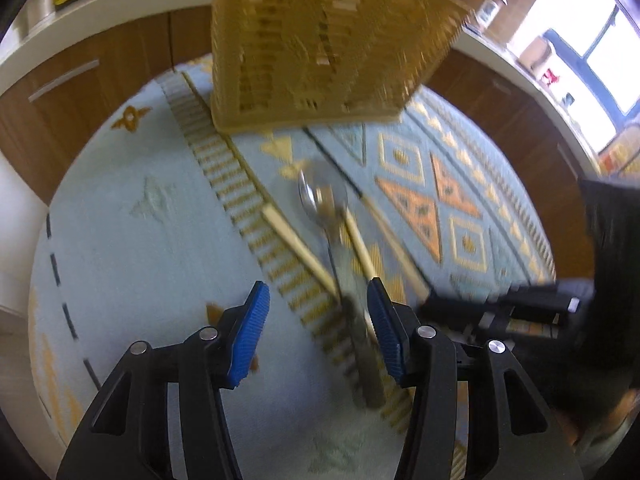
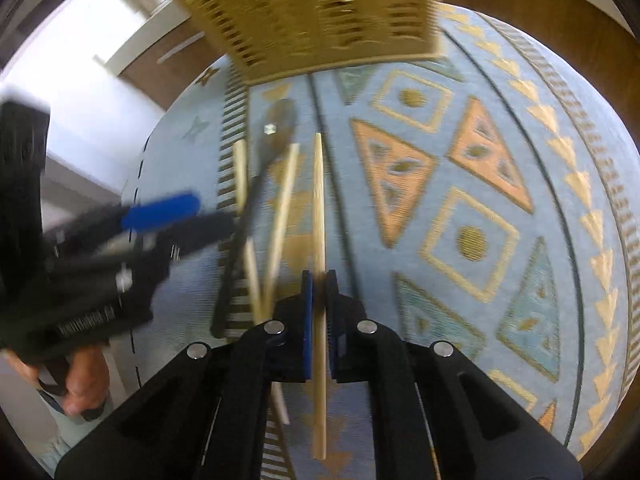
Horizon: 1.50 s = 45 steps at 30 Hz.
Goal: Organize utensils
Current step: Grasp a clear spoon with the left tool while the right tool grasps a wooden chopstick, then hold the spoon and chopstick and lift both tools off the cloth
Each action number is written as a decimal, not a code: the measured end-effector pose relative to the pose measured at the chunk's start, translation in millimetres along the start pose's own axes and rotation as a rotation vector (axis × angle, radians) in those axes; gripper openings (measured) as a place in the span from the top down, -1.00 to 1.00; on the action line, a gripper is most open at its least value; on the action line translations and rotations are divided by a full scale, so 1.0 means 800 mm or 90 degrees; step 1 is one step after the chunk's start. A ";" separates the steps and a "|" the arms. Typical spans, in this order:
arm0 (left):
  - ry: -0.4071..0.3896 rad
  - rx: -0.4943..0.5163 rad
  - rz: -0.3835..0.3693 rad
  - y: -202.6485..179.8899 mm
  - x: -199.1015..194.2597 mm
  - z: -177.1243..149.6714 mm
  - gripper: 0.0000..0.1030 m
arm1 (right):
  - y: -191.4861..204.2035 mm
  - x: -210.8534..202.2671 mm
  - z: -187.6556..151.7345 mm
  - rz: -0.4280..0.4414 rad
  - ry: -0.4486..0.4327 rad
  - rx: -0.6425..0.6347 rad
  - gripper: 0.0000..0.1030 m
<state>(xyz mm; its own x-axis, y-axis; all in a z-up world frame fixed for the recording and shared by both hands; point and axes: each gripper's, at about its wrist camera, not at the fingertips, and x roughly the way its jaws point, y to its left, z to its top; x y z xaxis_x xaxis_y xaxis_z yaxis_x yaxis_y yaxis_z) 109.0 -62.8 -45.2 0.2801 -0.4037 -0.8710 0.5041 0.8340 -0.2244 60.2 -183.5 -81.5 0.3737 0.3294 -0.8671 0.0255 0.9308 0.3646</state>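
A metal spoon (image 1: 322,198) lies on the round table's blue patterned cloth (image 1: 140,260) among three pale wooden chopsticks. My left gripper (image 1: 318,300) is open just above the cloth. The spoon's dark handle (image 1: 360,352) runs between its blue pads, close to the right one, with no pad pressing on it. My right gripper (image 2: 319,280) is shut on the rightmost chopstick (image 2: 318,184), gripping it near the middle. The spoon (image 2: 280,120) and the two other chopsticks (image 2: 286,200) lie to its left. A tan slatted basket (image 1: 320,40) stands just beyond the utensils.
Brown cabinets and a white counter (image 1: 100,4) with bottles ring the table. In the right wrist view the left gripper (image 2: 160,208) is a blur at the left, with a person's hand (image 2: 80,380) under it. The patterned cloth (image 2: 480,160) stretches to the right.
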 end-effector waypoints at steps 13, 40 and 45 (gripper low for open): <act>-0.017 0.031 0.081 -0.027 0.000 -0.037 0.80 | -0.042 -0.027 -0.007 -0.029 -0.035 0.011 0.91; -0.025 -0.090 0.052 0.086 -0.032 0.027 -0.06 | -0.099 -0.057 0.014 -0.128 -0.005 -0.039 0.91; 0.011 -0.090 0.021 0.088 -0.010 0.047 -0.09 | -0.097 -0.054 0.021 -0.130 0.021 -0.052 0.89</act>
<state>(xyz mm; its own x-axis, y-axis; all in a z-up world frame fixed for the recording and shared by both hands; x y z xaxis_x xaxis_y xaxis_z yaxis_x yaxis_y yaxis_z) 172.9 -15.2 -37.3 0.2797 -0.3699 -0.8860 0.3745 0.8917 -0.2540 57.7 -272.9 -66.8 0.3378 0.1367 -0.9312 0.0217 0.9880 0.1529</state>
